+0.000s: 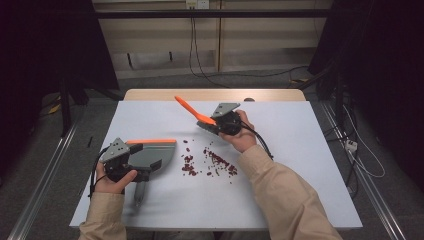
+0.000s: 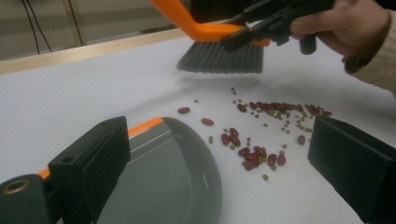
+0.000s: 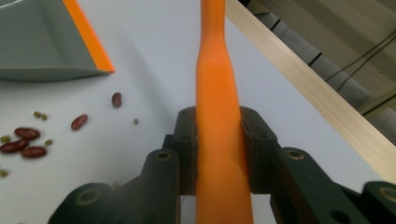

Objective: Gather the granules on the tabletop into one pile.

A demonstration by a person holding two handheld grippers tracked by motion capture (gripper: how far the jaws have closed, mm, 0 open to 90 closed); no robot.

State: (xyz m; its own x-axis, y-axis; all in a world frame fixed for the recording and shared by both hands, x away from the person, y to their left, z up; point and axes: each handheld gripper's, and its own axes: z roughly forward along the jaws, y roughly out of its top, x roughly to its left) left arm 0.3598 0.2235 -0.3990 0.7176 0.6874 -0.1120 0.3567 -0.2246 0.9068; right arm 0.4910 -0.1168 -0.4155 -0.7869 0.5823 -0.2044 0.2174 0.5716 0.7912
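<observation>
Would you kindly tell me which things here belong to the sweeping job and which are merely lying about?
In the job:
- brush, orange handle clamped in the right gripper
- dustpan, at the left gripper, lying on the table
- scattered red beans and small green ones

Lying about:
- cables on the floor behind the table
- wall socket

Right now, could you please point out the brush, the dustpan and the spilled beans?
brush [image 2: 219, 58]: left gripper view, on its grey bristles.
dustpan [image 1: 150, 156]: high view, on its grey tray.
spilled beans [image 2: 252, 156]: left gripper view, on the nearest red cluster.
</observation>
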